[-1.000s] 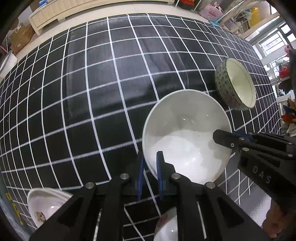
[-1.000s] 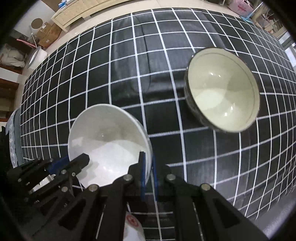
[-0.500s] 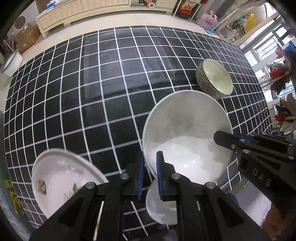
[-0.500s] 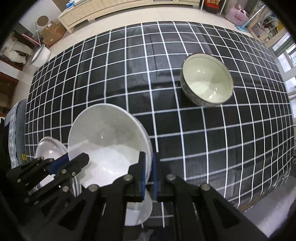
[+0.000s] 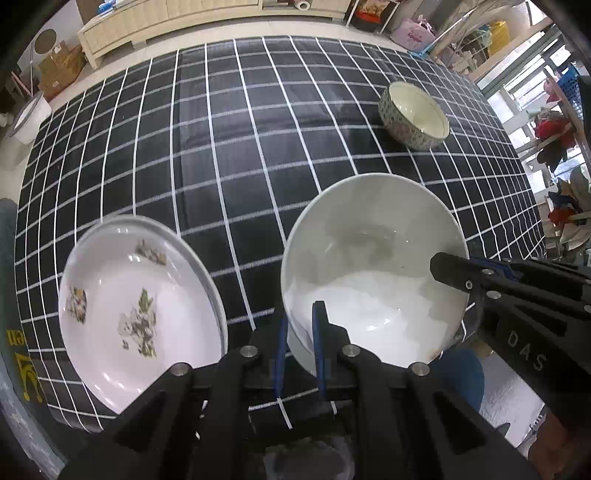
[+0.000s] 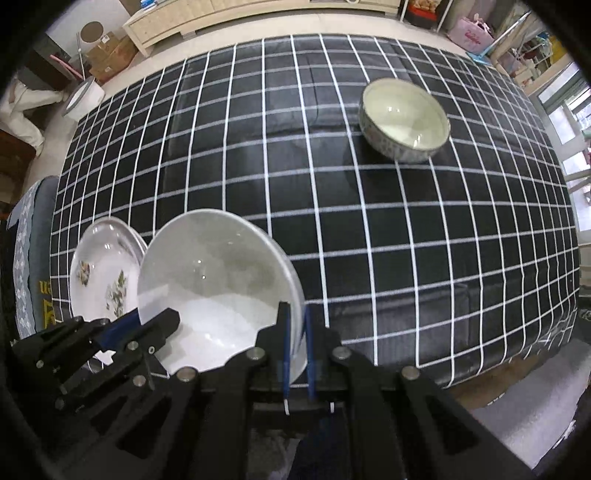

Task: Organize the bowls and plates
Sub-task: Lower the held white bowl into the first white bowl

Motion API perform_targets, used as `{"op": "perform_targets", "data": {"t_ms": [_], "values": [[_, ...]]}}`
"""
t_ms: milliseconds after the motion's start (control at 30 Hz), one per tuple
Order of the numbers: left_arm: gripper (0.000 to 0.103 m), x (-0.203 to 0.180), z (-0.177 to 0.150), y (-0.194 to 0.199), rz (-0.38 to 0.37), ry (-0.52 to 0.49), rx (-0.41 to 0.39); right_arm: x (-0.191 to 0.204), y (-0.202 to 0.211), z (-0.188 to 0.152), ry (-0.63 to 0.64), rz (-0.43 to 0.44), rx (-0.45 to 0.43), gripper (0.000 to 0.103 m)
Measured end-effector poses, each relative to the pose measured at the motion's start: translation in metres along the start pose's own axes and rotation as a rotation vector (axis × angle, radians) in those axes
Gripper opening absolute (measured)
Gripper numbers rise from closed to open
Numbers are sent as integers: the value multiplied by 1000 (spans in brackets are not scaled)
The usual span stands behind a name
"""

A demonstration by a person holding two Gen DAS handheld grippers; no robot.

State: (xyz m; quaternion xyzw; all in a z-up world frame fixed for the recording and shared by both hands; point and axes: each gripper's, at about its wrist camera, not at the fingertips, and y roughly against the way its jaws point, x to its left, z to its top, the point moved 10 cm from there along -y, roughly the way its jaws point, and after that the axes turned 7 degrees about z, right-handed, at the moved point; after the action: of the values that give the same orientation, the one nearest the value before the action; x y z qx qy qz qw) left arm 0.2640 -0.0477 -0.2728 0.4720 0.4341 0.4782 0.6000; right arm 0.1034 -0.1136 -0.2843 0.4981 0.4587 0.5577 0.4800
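Note:
A large white bowl [image 5: 369, 258] [image 6: 214, 273] hangs above the near edge of the table, held by both grippers. My left gripper [image 5: 299, 325] is shut on its near-left rim, and it also shows in the right wrist view [image 6: 162, 321]. My right gripper [image 6: 295, 325] is shut on the near-right rim, and its tip shows in the left wrist view [image 5: 443, 266]. A white plate with flower prints [image 5: 136, 295] [image 6: 103, 280] lies on the table to the left of the bowl. A patterned bowl with a cream inside [image 5: 413, 114] [image 6: 404, 118] stands far right.
The table wears a black cloth with a white grid [image 6: 295, 166]; its near edge [image 6: 480, 369] drops to a grey floor. A pale cabinet [image 6: 221, 11] and cardboard boxes [image 6: 110, 51] stand beyond the far side. A blue-grey padded seat [image 6: 26, 229] sits at the left.
Both grippers have risen and drawn back toward the near edge with the white bowl in them. The flowered plate has come into view, and the patterned bowl looks smaller and farther.

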Motion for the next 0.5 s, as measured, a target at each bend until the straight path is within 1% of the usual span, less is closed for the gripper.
{"op": "perform_targets", "data": {"t_ms": [233, 500], "values": [[11, -3, -16, -9, 11, -2, 20, -8, -17, -20, 3, 0, 28, 10], [12, -5, -25, -24, 11, 1, 46, -10, -35, -31, -3, -10, 59, 10]]}}
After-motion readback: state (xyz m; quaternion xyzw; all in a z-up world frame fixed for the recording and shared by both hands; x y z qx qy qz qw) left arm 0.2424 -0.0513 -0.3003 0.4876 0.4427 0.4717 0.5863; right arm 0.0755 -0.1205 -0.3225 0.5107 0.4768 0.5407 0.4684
